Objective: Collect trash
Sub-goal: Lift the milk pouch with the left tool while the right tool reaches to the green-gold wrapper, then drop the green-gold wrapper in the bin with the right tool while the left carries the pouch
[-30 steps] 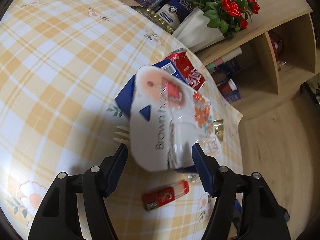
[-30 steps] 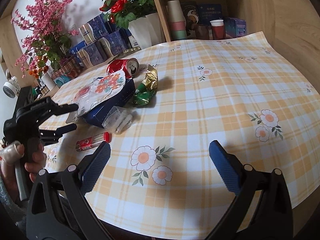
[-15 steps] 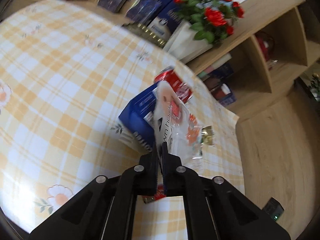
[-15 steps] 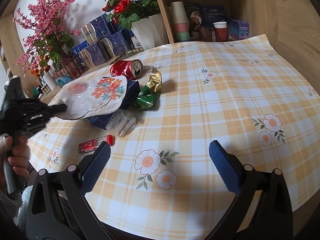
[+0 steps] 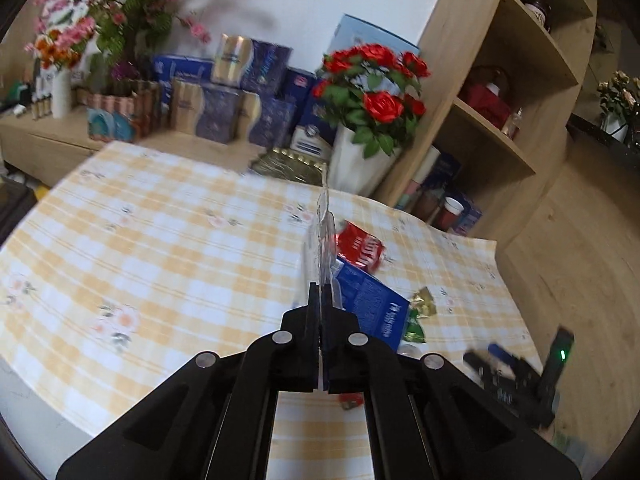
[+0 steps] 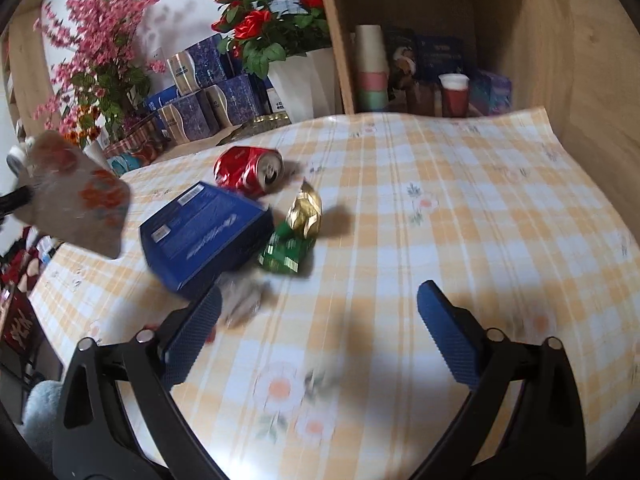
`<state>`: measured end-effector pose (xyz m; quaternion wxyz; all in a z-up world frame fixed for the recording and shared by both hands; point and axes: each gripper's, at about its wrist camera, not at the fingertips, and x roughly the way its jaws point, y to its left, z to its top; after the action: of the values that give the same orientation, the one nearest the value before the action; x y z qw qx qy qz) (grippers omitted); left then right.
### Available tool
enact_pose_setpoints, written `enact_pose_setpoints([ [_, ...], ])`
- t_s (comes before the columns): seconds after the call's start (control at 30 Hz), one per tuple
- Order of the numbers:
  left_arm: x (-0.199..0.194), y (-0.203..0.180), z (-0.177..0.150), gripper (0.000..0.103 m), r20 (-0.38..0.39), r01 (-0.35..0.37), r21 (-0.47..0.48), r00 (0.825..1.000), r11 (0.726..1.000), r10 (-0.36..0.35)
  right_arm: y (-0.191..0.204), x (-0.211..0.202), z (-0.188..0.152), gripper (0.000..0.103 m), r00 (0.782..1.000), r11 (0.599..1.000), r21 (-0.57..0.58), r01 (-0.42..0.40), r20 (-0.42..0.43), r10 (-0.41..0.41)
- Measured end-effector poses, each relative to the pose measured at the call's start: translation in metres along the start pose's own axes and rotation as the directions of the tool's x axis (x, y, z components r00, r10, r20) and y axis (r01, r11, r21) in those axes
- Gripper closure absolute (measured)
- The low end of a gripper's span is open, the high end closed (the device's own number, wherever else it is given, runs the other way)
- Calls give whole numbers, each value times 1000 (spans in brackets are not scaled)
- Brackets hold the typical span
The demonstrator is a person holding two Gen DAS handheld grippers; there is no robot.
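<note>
Item, trash collection, early stage. Left claw [image 5: 320, 300]: pressed tight on a flat printed plastic wrapper [image 6: 76, 196], which hangs clear of the table [image 6: 440, 208] at the far left of the right wrist view and shows edge-on straight ahead in the left wrist view. One piece is in hand; none is seen deposited (no bin or bag shows in either view).

Left on the table, clustered left of centre:
- blue box [image 6: 204, 232], lying flat;
- crushed red can [image 6: 246, 170], on its side just beyond the box;
- gold-and-green foil wrapper [image 6: 298, 232], just right of the box;
- crumpled clear plastic [image 6: 242, 300], near the box's front edge, blurred;
- a small red item [image 5: 351, 400], mostly hidden behind the left claw.

Right claw [image 6: 318, 328]: jaws wide but closing, nothing between them, over the near part of the table, close to the clear plastic.

Change against the earlier frames: a second ago the wrapper lay on top of the blue box with the left claw open around it; now the wrapper is pinched and lifted well above the box. The right claw has shifted left toward the pile.
</note>
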<state>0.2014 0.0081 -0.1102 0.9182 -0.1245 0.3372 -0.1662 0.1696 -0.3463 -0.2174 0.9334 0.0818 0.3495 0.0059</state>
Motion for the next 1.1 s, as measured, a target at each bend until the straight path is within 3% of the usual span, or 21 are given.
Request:
enact_pose_setpoints([
  [0.1, -9, 12, -1, 102, 5, -21, -13, 1000, 1000, 21, -2, 33, 18, 22, 999, 1000, 21, -7, -40, 7],
  [0.17, -11, 19, -4, 102, 5, -41, -20, 999, 999, 42, -6, 56, 28, 30, 997, 997, 82, -15, -70, 21],
  [0.3, -14, 31, -10, 102, -3, -53, -43, 999, 998, 53, -17, 86, 39, 35, 995, 955, 294, -29, -82, 56],
  [0.4, -13, 36, -13, 102, -9, -58, -51, 998, 997, 57, -12, 100, 40, 41, 993, 945, 328, -18, -102, 54],
  [0.5, -15, 38, -15, 102, -8, -60, -49, 998, 997, 59, -6, 113, 38, 55, 987, 946, 325, 22, -159, 32],
  [0.53, -16, 38, -16, 102, -7, -59, -47, 998, 997, 59, -6, 114, 38, 67, 986, 944, 329, 10, -159, 45],
  [0.57, -16, 38, -17, 102, -8, -59, -47, 998, 997, 58, -6, 111, 37, 72, 987, 943, 332, 11, -157, 44],
  [0.6, -16, 39, -18, 102, -10, -56, -49, 998, 997, 56, -5, 106, 37, 72, 988, 945, 326, 41, -154, 10],
  [0.73, -21, 39, -21, 102, -13, -45, -58, 999, 997, 44, -5, 83, 38, 74, 995, 945, 327, 28, -99, 4],
  [0.93, -38, 35, -30, 102, -1, -24, -78, 1000, 997, 24, -7, 33, 25, 74, 995, 905, 416, -85, -15, 100],
  [1.1, -59, 25, -43, 102, -10, -15, -67, 1000, 998, 14, 14, -11, 1, 74, 989, 918, 373, -138, 10, 144],
])
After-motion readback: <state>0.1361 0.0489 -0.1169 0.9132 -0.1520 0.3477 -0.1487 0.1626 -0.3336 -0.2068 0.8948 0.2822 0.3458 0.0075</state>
